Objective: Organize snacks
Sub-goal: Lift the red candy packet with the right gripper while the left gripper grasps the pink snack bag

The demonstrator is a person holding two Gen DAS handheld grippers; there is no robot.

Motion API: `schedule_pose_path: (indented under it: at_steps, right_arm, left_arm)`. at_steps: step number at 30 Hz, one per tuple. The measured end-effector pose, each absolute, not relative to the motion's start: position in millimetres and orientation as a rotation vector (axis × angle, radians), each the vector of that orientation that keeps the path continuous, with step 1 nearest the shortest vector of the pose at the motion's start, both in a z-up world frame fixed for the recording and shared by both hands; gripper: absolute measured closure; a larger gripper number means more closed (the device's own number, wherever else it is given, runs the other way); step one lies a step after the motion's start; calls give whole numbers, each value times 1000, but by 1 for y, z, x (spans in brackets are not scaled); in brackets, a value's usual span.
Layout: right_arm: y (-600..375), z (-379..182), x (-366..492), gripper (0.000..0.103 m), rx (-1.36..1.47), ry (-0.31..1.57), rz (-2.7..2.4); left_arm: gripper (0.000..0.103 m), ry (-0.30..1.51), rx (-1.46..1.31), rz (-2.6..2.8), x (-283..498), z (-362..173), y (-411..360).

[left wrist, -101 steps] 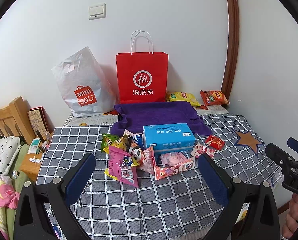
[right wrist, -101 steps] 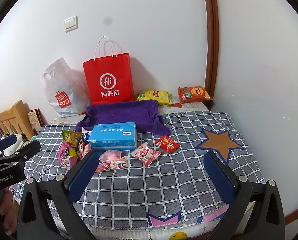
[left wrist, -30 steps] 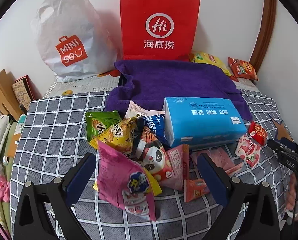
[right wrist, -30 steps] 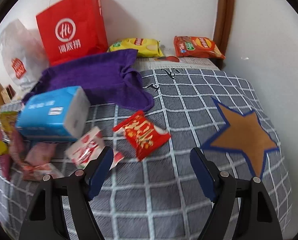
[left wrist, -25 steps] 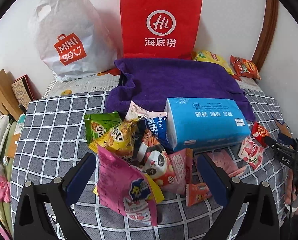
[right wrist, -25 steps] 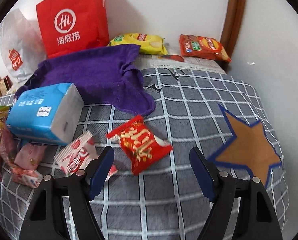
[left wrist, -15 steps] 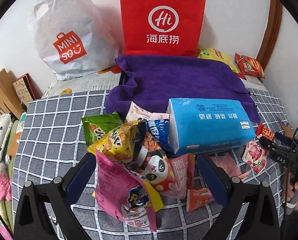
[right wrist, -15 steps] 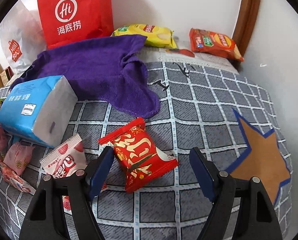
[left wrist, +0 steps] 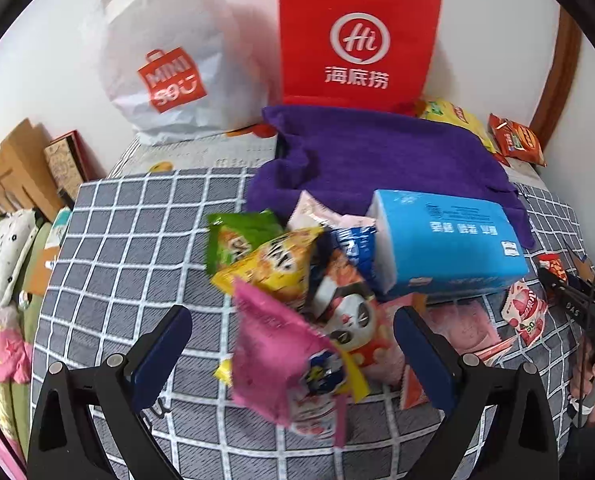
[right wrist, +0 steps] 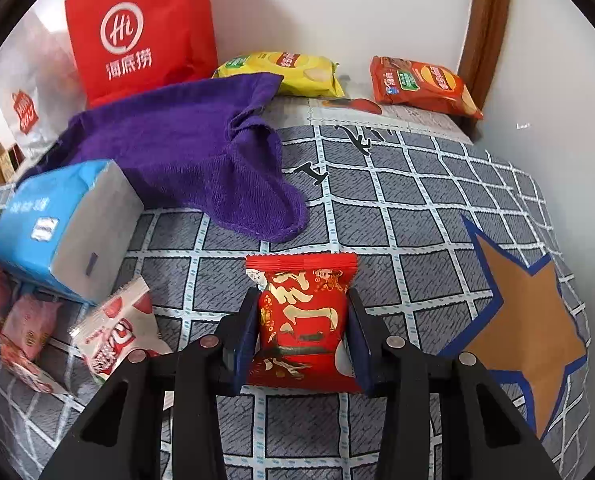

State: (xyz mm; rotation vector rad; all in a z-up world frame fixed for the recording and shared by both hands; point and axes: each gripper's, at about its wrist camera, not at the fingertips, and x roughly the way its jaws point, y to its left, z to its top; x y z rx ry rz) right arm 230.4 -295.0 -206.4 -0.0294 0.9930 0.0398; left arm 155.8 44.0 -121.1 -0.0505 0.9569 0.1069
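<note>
A small red snack packet [right wrist: 301,332] lies on the grey checked cover, between the fingers of my right gripper [right wrist: 303,296]. The jaws are closing and both pads touch the packet's sides. My left gripper [left wrist: 292,318] hangs open above a heap of snacks: a pink packet [left wrist: 273,360], a panda packet [left wrist: 349,320], a yellow one [left wrist: 273,268] and a green one [left wrist: 237,240]. Nothing is held between its fingers. In the left wrist view the red packet [left wrist: 551,264] shows at the far right edge.
A blue tissue pack [left wrist: 445,240] lies beside the heap, a purple towel [left wrist: 377,152] behind it. A red paper bag [left wrist: 357,40] and a white plastic bag [left wrist: 169,72] lean on the wall. Two chip bags [right wrist: 281,72] [right wrist: 421,84] lie at the back. A white-and-red packet [right wrist: 117,332] lies left of my right gripper.
My right gripper came down and forward over the red packet, and its jaws narrowed from wide apart onto the packet's sides. The left gripper has barely shifted and stays open.
</note>
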Motion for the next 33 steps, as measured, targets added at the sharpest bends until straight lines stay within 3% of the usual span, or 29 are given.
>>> schedule_pose_path:
  at_steps: [19,26,33]
  right_arm:
    - [-261,-170,156,63,-20,952,82]
    - [-251,-166,129,63,8,980,61]
    - [-243,-156,110,63,21,982,31]
  left_arm:
    - [2,1016,-85,-26,147,-160,53]
    - [24,998,-5,-104,145,-166,43]
    - [26,978,-30,-153,126,-152,54]
